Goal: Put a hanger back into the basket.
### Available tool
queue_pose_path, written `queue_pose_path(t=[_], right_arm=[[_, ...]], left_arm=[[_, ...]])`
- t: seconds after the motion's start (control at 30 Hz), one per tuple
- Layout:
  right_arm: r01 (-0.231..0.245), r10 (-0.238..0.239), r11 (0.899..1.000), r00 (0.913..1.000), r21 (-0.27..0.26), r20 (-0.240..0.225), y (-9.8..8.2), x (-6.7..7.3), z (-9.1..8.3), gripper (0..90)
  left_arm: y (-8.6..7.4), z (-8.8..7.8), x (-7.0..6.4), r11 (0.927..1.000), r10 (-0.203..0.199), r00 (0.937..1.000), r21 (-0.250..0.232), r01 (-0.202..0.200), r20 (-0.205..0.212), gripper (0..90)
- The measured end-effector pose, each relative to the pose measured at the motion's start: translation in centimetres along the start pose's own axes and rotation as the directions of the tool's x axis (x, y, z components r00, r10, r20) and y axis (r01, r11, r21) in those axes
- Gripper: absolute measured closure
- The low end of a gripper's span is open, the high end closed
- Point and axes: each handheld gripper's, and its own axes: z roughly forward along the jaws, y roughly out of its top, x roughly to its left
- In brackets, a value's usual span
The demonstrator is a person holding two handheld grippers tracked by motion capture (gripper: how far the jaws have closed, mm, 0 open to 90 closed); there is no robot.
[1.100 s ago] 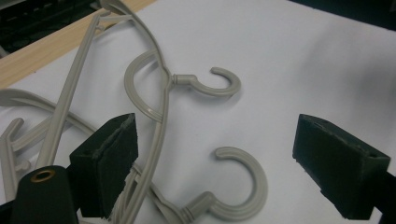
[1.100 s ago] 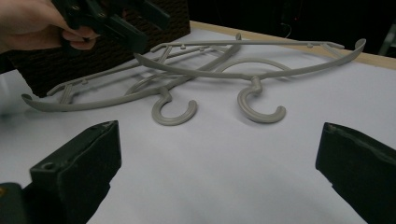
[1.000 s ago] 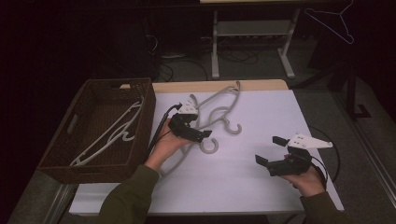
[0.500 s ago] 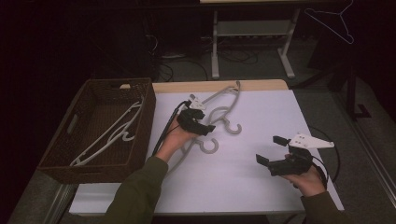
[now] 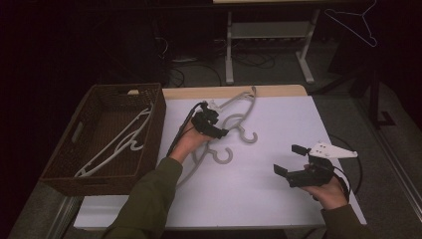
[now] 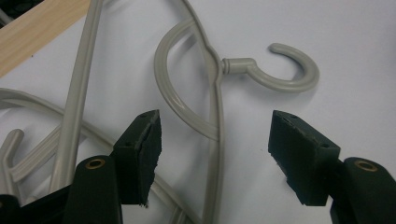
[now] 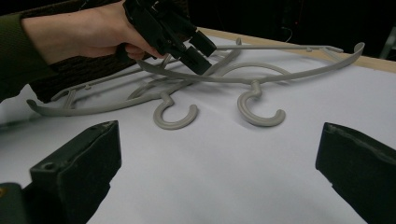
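We see two grey hangers lying crossed on the white table (image 5: 278,199), just right of the wicker basket (image 5: 64,174). The far hanger (image 5: 238,110) has its hook (image 5: 250,137) turned toward the table's middle; the near hanger (image 5: 199,159) lies partly under it, its hook (image 5: 221,156) just beside the first.

Our left gripper (image 5: 215,130) hangs over the far hanger, right of the basket, tilted down at the spot where that hanger's neck meets its body. In the left gripper view its jaws have just been closing. They stand apart on either side of the neck (image 6: 215,116), which runs between them, and the pads (image 6: 152,144) are not yet pressing on it. The hook (image 6: 292,70) curls just beyond the jaw tips.

Our right gripper (image 5: 291,160) sits well to the right of the hangers, far from the basket, above bare table. Its jaws are spread wide with nothing between them. In the right gripper view both hooks (image 7: 177,116) (image 7: 259,109) lie ahead of it.

Inside the basket lie white hangers (image 5: 119,144), stretched along its length.
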Motion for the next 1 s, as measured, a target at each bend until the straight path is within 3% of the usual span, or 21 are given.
queue_pose_path(t=[0.2, 0.6, 1.0], right_arm=[[-0.005, 0.005, 1.0, 1.0, -0.004, 0.002, 0.0, -0.1, -0.1, 0.0], [0.0, 0.0, 1.0, 1.0, -0.001, 0.001, -0.1, -0.2, -0.1, 0.0], [-0.004, 0.004, 1.0, 1.0, 0.0, 0.001, 0.0, -0.2, 0.0, 0.0]], left_arm=[[0.2, 0.6, 0.6, 0.9992, 0.011, 0.9999, 0.038, -0.011, -0.004, 36.5], [0.0, 1.7, 0.3, 0.9916, 0.036, 0.9993, 0.124, -0.036, 0.009, 40.6], [-0.3, 2.7, 0.0, 0.9823, 0.046, 0.9985, 0.18, -0.051, 0.03, 57.3]])
